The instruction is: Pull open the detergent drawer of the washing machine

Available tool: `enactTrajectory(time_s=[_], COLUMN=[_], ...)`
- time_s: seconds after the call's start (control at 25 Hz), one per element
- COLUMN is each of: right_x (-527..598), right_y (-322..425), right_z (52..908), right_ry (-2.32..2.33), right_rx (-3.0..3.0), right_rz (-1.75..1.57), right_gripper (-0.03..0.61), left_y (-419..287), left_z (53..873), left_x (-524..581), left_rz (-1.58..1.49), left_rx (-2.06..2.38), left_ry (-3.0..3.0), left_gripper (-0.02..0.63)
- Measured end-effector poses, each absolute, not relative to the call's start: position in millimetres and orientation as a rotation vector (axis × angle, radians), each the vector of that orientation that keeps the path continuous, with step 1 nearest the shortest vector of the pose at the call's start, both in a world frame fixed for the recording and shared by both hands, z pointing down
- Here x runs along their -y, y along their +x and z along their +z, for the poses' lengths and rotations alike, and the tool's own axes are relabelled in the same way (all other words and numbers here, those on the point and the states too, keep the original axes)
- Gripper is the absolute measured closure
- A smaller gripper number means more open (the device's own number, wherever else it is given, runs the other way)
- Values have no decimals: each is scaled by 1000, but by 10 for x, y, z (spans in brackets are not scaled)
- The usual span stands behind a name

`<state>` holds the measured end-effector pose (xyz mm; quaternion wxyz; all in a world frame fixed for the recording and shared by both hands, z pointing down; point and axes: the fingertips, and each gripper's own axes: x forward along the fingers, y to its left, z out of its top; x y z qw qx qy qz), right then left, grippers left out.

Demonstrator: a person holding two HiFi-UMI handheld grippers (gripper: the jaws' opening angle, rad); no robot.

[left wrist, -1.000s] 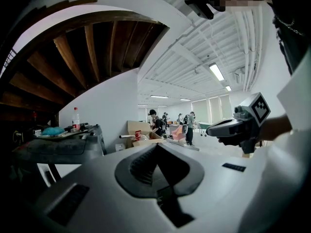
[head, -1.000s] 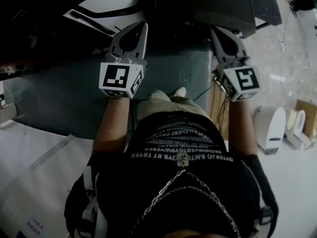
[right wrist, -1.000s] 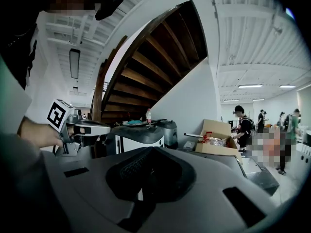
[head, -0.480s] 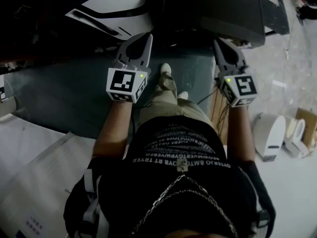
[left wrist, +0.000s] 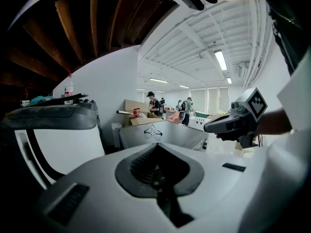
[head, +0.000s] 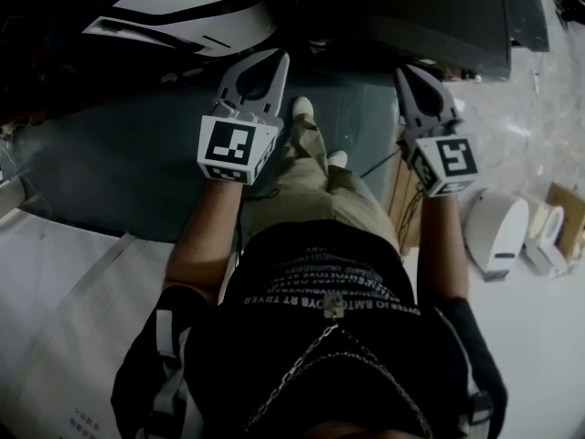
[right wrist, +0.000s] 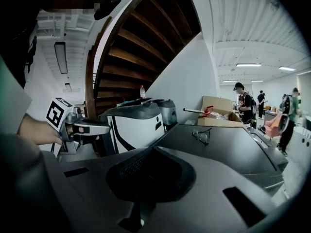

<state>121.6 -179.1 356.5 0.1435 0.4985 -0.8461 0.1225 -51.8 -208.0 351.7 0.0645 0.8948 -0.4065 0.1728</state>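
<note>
At about one o'clock in the head view, beyond the person's pale shoes [head: 302, 108], stands a dark grey, flat-topped machine [head: 430, 16], which I take to be the washing machine. A pair of wire-framed spectacles [right wrist: 201, 136] lies on its lid. Its detergent drawer cannot be made out in any view: the head view looks down on the lid, and both gripper views skim across the top, so the front panel is hidden. At eleven o'clock, just beside the machine, sits a white appliance with curved black trim [head: 183, 12].

The left gripper [head: 276, 58] and the right gripper [head: 409, 69] are held side by side, well apart, one on either side of the person's legs. Both point toward twelve o'clock and slightly downward. Each has its jaws pressed fully together with nothing between them, and neither touches anything.

This matched posture looks like a carrying or approach stance, so I judge the pull has not begun. The right gripper sits closer to the dark machine's near edge and seems the likelier one to act. It would need to part its jaws and drop toward the front panel, where I would expect the drawer's lip to be.
</note>
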Motion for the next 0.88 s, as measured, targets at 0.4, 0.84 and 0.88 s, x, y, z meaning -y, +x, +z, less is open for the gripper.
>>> enactTrajectory(time_s=[0.4,0.84,0.88], right_x=[1970,2230,2245], right_y=[1276,1237,1227], right_z=[4221,4772,4820], right_ry=[1402,1357,1346], right_rx=[2382,2330,2326], right_rz=[449,483,486], right_gripper=[592,592,592], left_y=[-469,-396,-394], left_z=[4124,4742,4802], left_x=[2361,2669,2687], left_rz=[577,640,645], left_rx=[1163,1126,1118], left_ry=[2670,2622,2609], left_gripper=[611,609,609])
